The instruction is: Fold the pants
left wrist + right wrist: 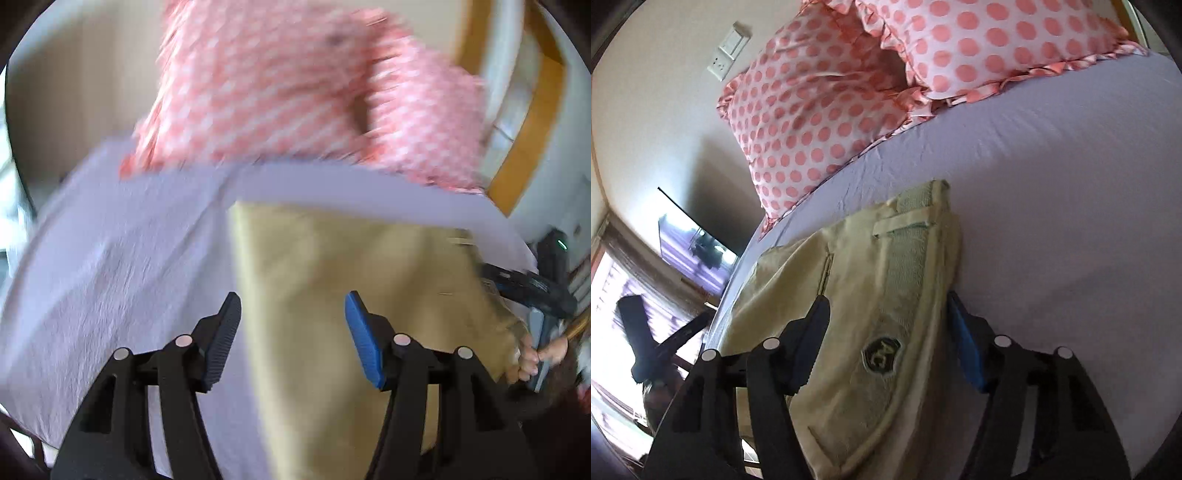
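Beige pants lie flat on a lavender bed sheet. My left gripper is open, hovering over the pants' left edge with nothing between its pads; this view is blurred. In the right wrist view the pants' waistband end, with a belt loop and a dark badge, lies between my right gripper's open jaws. The right gripper's fingers straddle the waistband; whether they touch the cloth I cannot tell. The right gripper and the hand holding it also show at the right edge of the left wrist view.
Two pink polka-dot pillows lie at the head of the bed, against a beige wall. A wooden door frame stands to the right. The sheet stretches wide to the right of the pants. The other gripper shows at far left.
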Demonstrator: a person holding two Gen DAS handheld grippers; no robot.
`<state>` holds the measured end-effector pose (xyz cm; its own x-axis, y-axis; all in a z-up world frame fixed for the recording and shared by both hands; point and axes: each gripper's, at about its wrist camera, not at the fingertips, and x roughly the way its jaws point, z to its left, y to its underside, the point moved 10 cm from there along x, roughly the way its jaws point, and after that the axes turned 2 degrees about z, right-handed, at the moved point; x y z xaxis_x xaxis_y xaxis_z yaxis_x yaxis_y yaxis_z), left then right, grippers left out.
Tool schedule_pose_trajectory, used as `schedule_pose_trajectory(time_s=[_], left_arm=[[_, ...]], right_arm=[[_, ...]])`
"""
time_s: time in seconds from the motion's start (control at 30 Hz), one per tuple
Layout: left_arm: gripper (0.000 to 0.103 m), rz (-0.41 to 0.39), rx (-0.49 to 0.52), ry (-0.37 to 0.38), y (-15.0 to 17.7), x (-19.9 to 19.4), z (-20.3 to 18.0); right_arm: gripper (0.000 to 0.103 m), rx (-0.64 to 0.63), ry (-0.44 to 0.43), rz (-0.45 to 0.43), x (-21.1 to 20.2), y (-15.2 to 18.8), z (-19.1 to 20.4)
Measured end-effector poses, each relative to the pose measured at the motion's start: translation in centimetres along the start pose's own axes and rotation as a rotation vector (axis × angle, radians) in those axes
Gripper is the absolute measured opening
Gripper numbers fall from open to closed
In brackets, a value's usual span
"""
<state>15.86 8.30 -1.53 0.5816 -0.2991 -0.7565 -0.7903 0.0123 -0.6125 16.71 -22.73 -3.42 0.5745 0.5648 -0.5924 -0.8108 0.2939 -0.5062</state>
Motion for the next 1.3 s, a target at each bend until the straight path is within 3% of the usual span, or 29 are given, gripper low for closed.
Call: schedule_pose_trajectory(time_s=[0.13,0.2,0.23,0.27,0.33,0.37,0.43,0.57,0.7,0.8,0.87,0.9,0.93,1.0,1.03,1.07,1.13,1.17,1.23,1.27,1.3], left_arm=[[0.065,0.125,-0.009,0.084,0.4,2.9,0.4],[0.069,0.165,-0.032,0.168,0.4,4.1,-0.5],[0.07,0.164,-0.038,0.191,0.4,4.4,-0.5],[0.069,0.165,-0.049,0.232,0.3,4.7,-0.9],[0.042,0.181,-0.109,0.305,-0.3,5.7,-1.0],[0.017,0.203,-0.159,0.339,-0.2,6.0,-0.6],[0.011,0.209,-0.174,0.352,-0.9,6.3,-0.4],[0.008,0.164,-0.02,0.229,-5.1,6.3,-2.4],[0.006,0.06,0.002,0.109,-12.6,8.6,-2.2],[0.008,0.035,0.027,-0.062,-16.5,12.4,-1.0],[0.015,0.106,0.026,-0.16,-16.3,15.6,0.3],[0.021,0.127,0.036,-0.184,-16.0,16.4,0.5],[0.022,0.115,0.054,-0.204,-15.7,16.0,0.5],[0.022,0.063,0.1,-0.234,-15.2,13.8,0.1],[0.022,0.029,0.121,-0.22,-14.9,12.2,-0.4],[0.028,-0.008,0.129,-0.187,-14.5,10.5,-1.1],[0.044,-0.042,0.121,-0.079,-13.4,8.4,-2.7],[0.053,-0.029,0.109,-0.01,-12.4,7.8,-3.9],[0.053,0.031,0.094,0.065,-11.0,8.8,-5.3],[0.053,0.09,0.073,0.082,-10.1,10.3,-5.8],[0.052,0.141,0.049,0.062,-9.3,12.0,-5.7]], right_arm=[[0.059,-0.011,-0.049,0.021,0.4,-0.1,0.4],[0.047,0.007,-0.098,0.039,0.5,0.2,0.5],[0.036,0.036,-0.137,0.055,0.8,0.1,0.4],[0.018,0.087,-0.193,0.075,1.1,0.3,0.2],[0.014,0.206,-0.317,0.104,1.5,0.4,-0.2],[0.013,0.226,-0.341,0.103,1.5,0.3,-0.2],[0.012,0.216,-0.349,0.102,1.4,-0.6,0.5],[0.01,0.129,-0.326,0.061,1.1,-5.2,2.9],[0.009,0.084,-0.26,-0.018,2.1,-11.7,3.1],[0.009,0.098,-0.123,-0.048,5.2,-14.9,0.3],[0.014,0.118,-0.008,-0.005,7.9,-15.0,-2.0],[0.018,0.124,0.1,0.054,9.5,-14.3,-3.8],[0.027,0.125,0.146,0.083,9.8,-14.0,-4.5],[0.029,0.113,0.158,0.042,8.3,-14.0,-4.4],[0.036,0.089,0.149,-0.013,6.6,-14.3,-3.6],[0.052,0.065,0.109,-0.049,5.4,-14.4,-2.6],[0.065,0.024,0.02,-0.067,4.2,-13.9,-0.1],[0.065,0.013,-0.005,-0.048,4.5,-13.5,0.8],[0.074,0.022,0.008,0.021,6.4,-12.8,1.2],[0.081,0.041,0.051,0.064,7.8,-12.4,0.6],[0.081,0.06,0.102,0.113,9.2,-11.9,-0.4]])
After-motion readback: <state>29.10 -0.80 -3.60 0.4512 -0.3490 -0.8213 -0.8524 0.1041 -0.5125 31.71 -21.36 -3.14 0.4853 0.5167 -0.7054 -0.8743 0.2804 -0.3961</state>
